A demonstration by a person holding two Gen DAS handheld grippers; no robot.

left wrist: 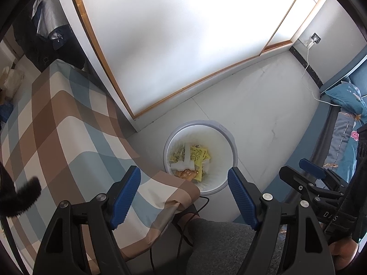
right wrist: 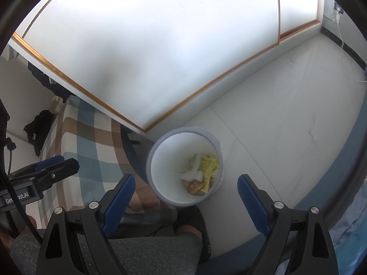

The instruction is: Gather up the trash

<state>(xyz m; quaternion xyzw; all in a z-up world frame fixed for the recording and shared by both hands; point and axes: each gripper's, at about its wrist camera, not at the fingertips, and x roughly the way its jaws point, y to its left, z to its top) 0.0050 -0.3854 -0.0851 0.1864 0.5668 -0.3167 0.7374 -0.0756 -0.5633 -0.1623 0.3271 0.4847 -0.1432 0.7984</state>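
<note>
A white round trash bin stands on the pale floor below both grippers; it also shows in the right wrist view. Inside lie yellow wrappers, white paper scraps and an orange packet; the same trash shows in the right wrist view. My left gripper is open and empty, held above the bin beside the table corner. My right gripper is open and empty, held above the bin. Each gripper also shows at the edge of the other's view.
A table with a blue, brown and white checked cloth stands left of the bin. A white wardrobe with wood trim is behind. A bed with blue bedding is at the right. My leg and foot are next to the bin.
</note>
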